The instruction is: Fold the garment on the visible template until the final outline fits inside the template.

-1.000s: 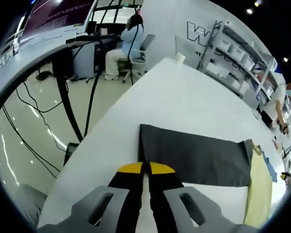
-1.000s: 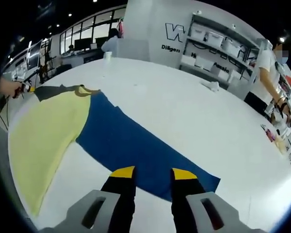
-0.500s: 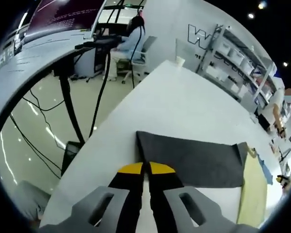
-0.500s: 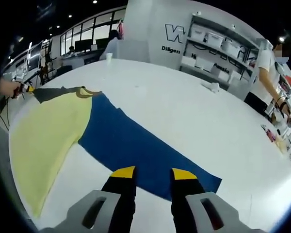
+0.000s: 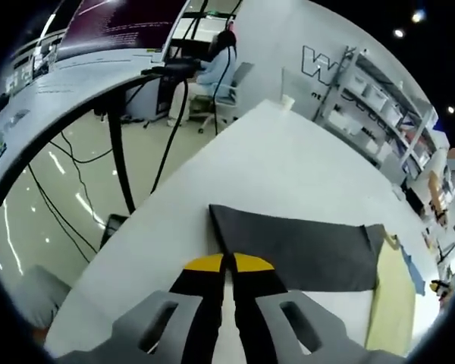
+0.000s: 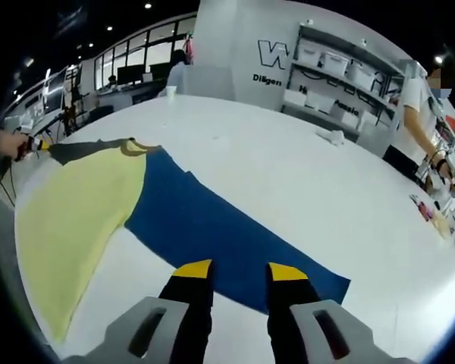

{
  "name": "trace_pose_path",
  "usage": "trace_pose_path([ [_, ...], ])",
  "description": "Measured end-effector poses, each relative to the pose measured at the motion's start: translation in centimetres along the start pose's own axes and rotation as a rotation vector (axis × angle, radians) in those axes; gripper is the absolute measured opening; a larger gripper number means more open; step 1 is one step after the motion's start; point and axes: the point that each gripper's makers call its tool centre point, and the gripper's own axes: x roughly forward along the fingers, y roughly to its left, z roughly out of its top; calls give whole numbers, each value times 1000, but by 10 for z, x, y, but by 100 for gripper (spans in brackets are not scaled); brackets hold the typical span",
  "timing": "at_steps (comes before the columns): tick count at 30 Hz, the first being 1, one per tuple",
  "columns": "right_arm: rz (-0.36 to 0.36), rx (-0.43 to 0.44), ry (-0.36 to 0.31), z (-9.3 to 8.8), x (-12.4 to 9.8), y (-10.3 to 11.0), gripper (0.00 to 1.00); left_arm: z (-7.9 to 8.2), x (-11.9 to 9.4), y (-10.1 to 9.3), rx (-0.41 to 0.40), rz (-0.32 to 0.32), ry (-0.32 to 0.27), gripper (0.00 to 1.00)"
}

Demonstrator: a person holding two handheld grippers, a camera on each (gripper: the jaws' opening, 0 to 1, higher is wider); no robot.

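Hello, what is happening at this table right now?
A person is working with two hand-held grippers on a multi-coloured garment spread on a white table. The left gripper is shut at the corner of the grey part. The right gripper is open, its jaws over the edge of the blue part. The yellow part lies flat between them.

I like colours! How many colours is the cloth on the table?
3: a yellow part on the left, a blue part ahead of the jaws, a dark grey sleeve farthest off.
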Motion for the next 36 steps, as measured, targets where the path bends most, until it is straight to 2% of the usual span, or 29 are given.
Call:
trace_pose_path([
  [8, 0, 7, -5, -2, -2, 0, 21, 2, -7, -8, -1, -12, -20, 3],
  [15, 3, 11, -10, -2, -2, 2, 21, 28, -15, -38, 11, -84, -98, 3],
  [20, 6, 15, -18, -2, -3, 3, 21, 45, -22, -73, 38, -162, -137, 3],
  [27, 7, 24, -29, -5, -6, 4, 21, 69, -33, -141, 81, -302, -183, 3],
  [36, 22, 23, -41, -12, -11, 11, 21, 76, -40, -218, 141, -445, -190, 3],
])
